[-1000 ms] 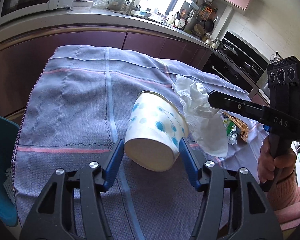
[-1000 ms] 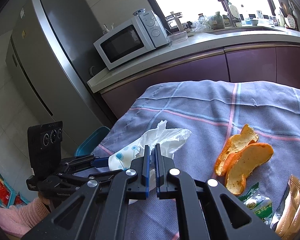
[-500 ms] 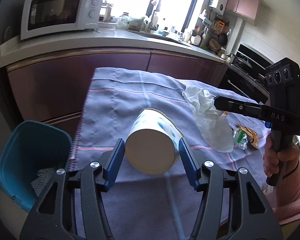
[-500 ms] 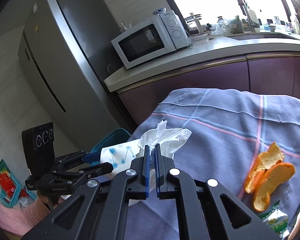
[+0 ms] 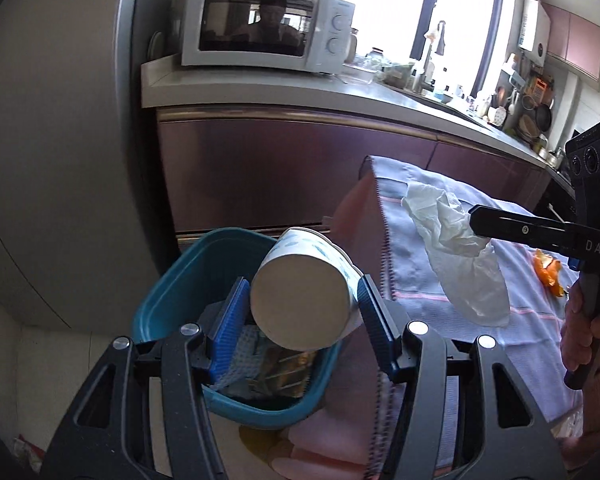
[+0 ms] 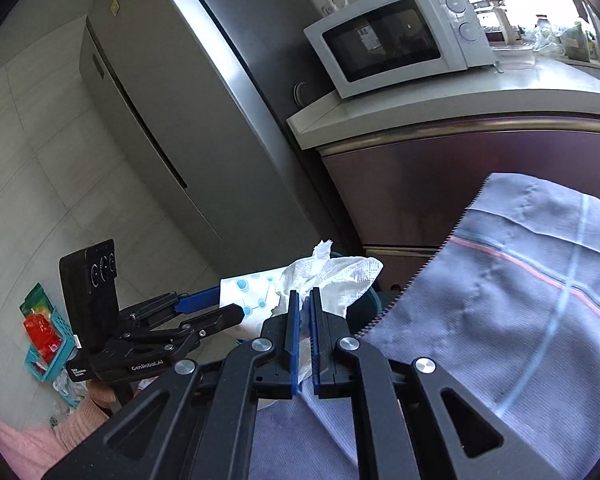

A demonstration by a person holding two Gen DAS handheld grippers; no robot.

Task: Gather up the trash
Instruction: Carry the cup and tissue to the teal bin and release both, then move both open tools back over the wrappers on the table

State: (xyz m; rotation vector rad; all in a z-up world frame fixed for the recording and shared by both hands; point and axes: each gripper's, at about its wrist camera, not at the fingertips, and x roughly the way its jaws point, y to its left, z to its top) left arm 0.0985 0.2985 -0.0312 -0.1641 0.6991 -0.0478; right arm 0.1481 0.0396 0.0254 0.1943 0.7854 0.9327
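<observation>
My left gripper is shut on a white paper cup with blue dots, held on its side above the teal trash bin beside the table. The bin holds wrappers and a cloth. My right gripper is shut on a crumpled white tissue, held above the table's left edge; the tissue also shows in the left wrist view. The cup and left gripper show in the right wrist view.
The table is covered by a lilac checked cloth with orange peel on it. A purple counter with a white microwave stands behind. A steel fridge is at the left. A small teal basket sits on the floor.
Both grippers have swung left, off the table. The cup went from over the cloth to over the bin, and the tissue followed to the table's left edge.
</observation>
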